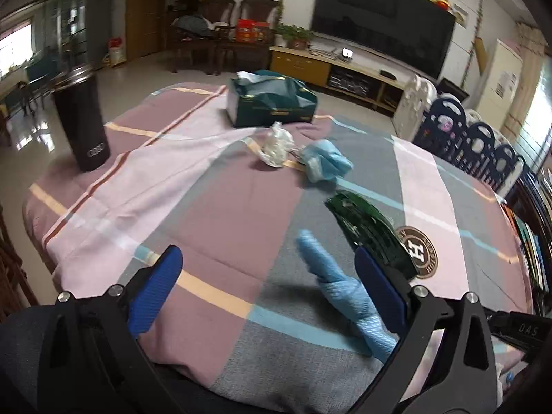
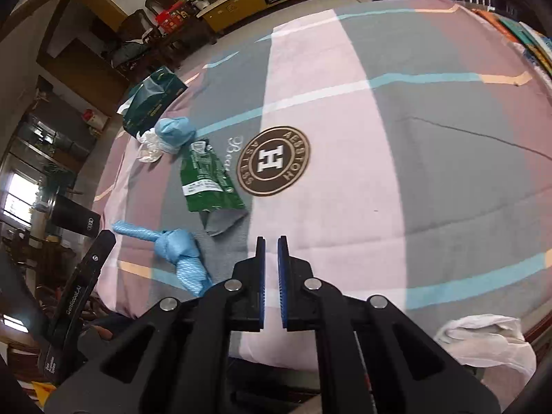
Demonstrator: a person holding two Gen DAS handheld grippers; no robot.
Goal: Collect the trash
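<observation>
My left gripper (image 1: 269,262) is open, its blue pads (image 1: 157,289) wide apart above the cloth-covered table (image 1: 220,207). A knotted blue plastic bag (image 1: 345,296) lies between the fingers, closer to the right one; it also shows in the right wrist view (image 2: 179,248). A green wrapper (image 1: 372,231) lies just beyond; it appears in the right wrist view too (image 2: 207,179). Farther off lie a crumpled blue mask (image 1: 326,160) and a clear plastic wad (image 1: 276,145). My right gripper (image 2: 271,241) is shut and empty over the table's near edge.
A dark tumbler (image 1: 82,120) stands at the table's left. A green tissue box (image 1: 272,103) sits at the far edge. A white plastic bag (image 2: 486,338) lies at the near right edge. Chairs, a TV cabinet and a play fence stand around the room.
</observation>
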